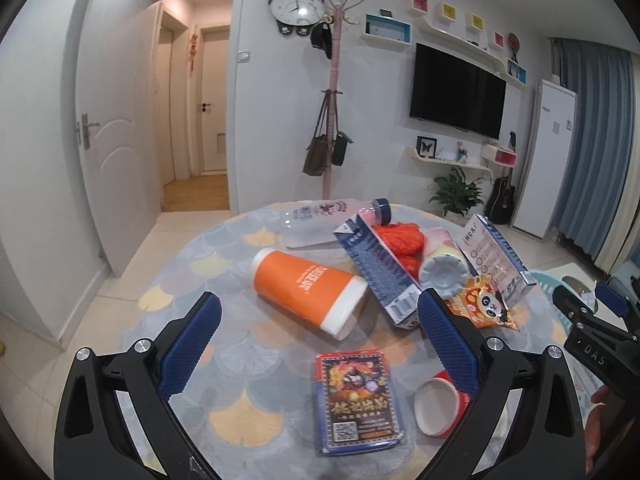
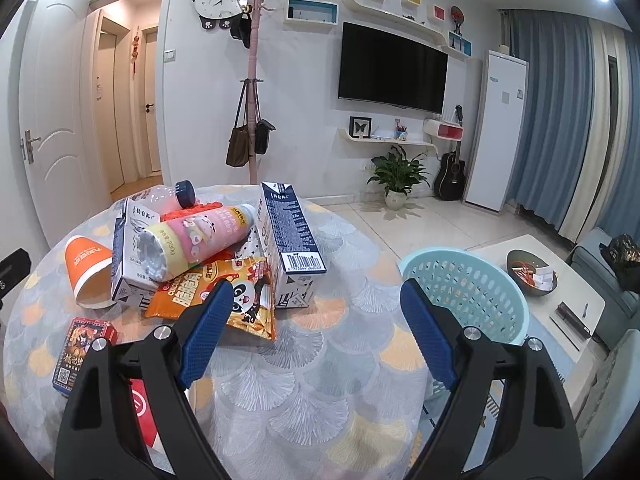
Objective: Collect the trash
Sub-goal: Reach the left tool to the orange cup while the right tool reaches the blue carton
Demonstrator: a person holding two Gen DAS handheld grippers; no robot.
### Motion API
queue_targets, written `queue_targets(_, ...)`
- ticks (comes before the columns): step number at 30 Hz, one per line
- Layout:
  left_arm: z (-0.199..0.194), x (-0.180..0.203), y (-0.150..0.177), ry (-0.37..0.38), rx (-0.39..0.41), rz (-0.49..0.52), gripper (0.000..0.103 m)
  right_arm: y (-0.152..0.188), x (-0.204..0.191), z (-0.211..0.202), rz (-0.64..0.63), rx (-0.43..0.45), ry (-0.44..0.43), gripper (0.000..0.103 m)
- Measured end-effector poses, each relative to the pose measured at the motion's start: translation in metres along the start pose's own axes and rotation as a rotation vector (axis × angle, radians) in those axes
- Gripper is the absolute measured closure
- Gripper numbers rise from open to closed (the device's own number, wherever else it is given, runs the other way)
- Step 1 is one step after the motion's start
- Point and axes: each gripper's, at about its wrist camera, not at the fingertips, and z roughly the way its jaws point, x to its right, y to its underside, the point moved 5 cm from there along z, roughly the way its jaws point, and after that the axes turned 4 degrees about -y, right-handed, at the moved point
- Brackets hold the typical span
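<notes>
Still untouched, the trash sits heaped on the counter (image 2: 320, 360); both hand-held grippers, left (image 1: 320, 332) and right (image 2: 316, 320), gape empty. Just ahead of the right one lies a snack wrapper (image 2: 224, 292): light, crinkly, slippery, best pinched at its edge

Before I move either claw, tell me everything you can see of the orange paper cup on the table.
The orange paper cup is a tall tapered cup, orange with white lettering along its side and white bands at both ends. It looks like coated paper, undented. It lies on its side on the patterned tablecloth, open mouth toward the cameras. Its mouth end sits close against a blue-and-white carton; actual contact is unclear. No claw touches it.
</notes>
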Motion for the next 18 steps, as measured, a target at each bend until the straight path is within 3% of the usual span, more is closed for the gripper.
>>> queue_targets(7,0.014,-0.022,-0.005,0.001,-0.042,-0.044,0.007,0.001,0.002,0.008,-0.002,-0.01,-0.001,0.022)
queue_targets(12,0.047,-0.013,0.0,0.046,-0.182,0.027,0.007,-0.017,0.008,0.016,-0.008,0.003,-0.004,0.022)
queue_targets(18,0.083,0.001,0.007,0.018,-0.281,0.075,0.008,-0.044,0.009,0.047,-0.03,-0.012,-0.038,0.022)
